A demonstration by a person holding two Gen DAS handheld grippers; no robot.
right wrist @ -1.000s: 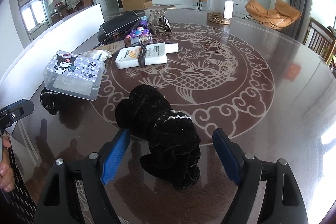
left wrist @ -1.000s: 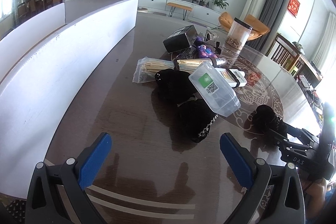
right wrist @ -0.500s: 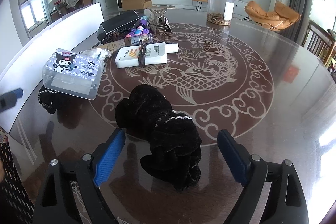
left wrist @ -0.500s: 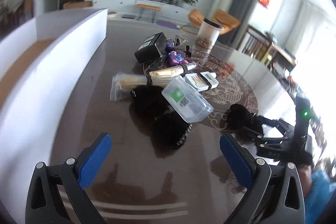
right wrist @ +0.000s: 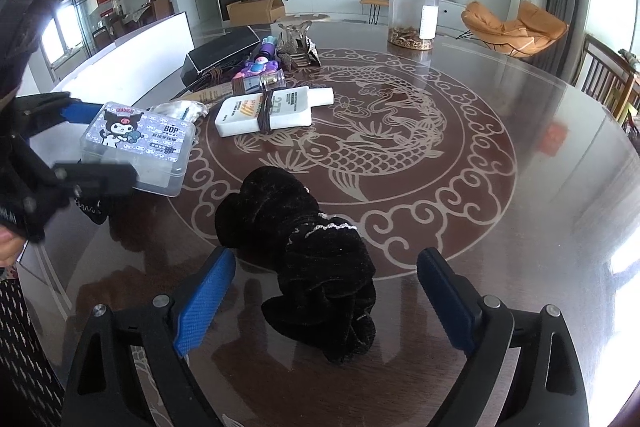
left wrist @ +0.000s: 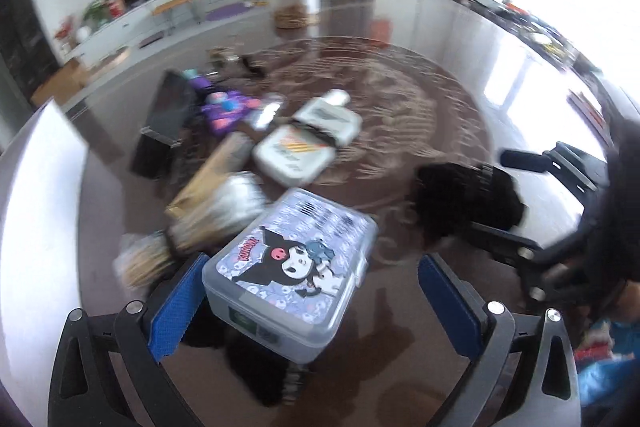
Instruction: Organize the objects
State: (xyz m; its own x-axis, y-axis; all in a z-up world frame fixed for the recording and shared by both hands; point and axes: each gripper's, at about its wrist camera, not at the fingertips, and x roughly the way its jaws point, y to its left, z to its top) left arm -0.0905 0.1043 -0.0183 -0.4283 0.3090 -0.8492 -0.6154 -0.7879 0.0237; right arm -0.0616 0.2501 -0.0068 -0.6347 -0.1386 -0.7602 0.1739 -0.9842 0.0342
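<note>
Evidently lining up a grab, left gripper (left wrist: 308, 301) stands wide around the clear plastic cartoon-sticker box (left wrist: 290, 269) at lower centre, pads not pressing; right gripper (right wrist: 324, 293), equally wide, straddles the untouched black velvet scrunchie (right wrist: 308, 243), lower centre.

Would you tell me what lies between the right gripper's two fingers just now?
A black velvet scrunchie lies on the table between the open right gripper fingers, untouched, in the right wrist view.
</note>
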